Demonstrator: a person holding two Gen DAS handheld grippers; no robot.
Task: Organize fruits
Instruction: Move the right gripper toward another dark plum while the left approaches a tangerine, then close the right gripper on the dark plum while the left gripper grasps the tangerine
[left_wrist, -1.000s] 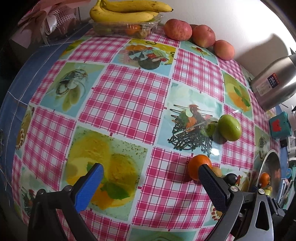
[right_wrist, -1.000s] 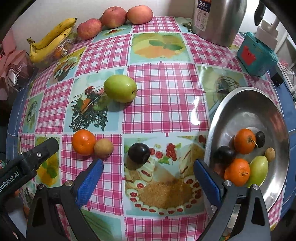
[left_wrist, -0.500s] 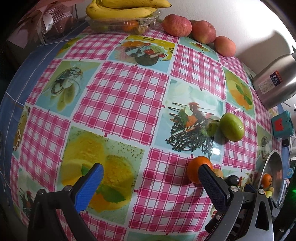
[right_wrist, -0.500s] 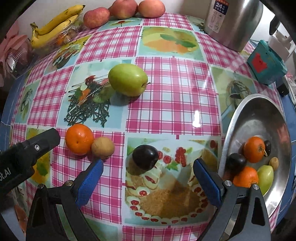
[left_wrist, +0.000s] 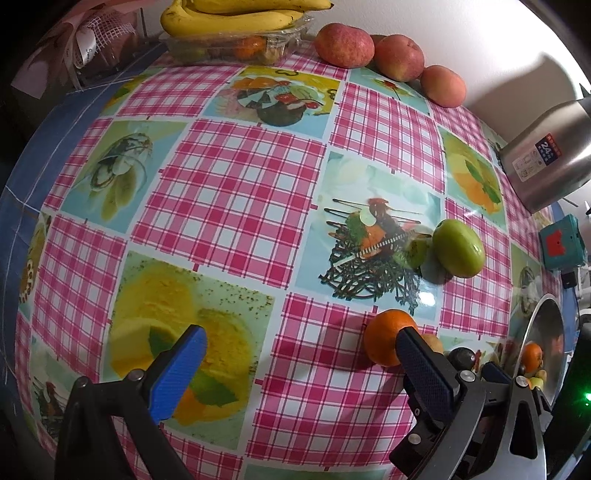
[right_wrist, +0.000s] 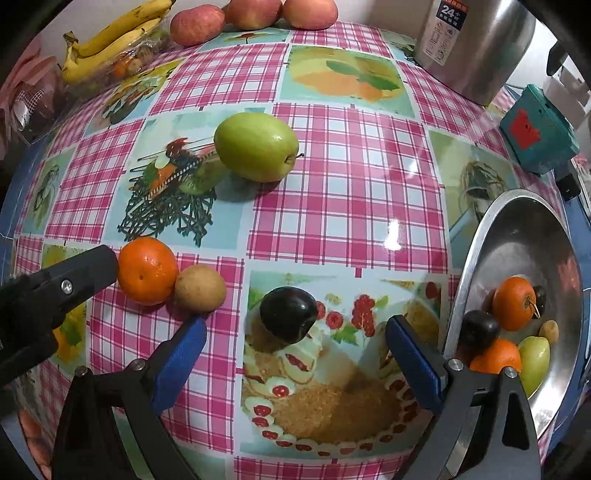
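A dark plum (right_wrist: 288, 314) lies on the tablecloth just ahead of my open right gripper (right_wrist: 295, 354), between its blue pads. Left of it lie a small brown fruit (right_wrist: 200, 288) and an orange (right_wrist: 147, 271); a green apple (right_wrist: 256, 147) sits farther back. A steel bowl (right_wrist: 517, 221) at the right holds several fruits. My left gripper (left_wrist: 301, 363) is open and empty above the cloth; the orange (left_wrist: 386, 338) touches its right pad's tip in view. The green apple (left_wrist: 458, 248) also shows there.
Bananas (left_wrist: 236, 14) on a clear plastic box and three red apples (left_wrist: 397, 57) line the far edge by the wall. A steel kettle (right_wrist: 476, 40) and a teal box (right_wrist: 537, 134) stand at the back right. The table's blue edge (left_wrist: 22, 177) curves at the left.
My right gripper has moved forward and down toward the dark plum, which now sits between the pads. My left gripper has drifted slightly forward. Both stay open.
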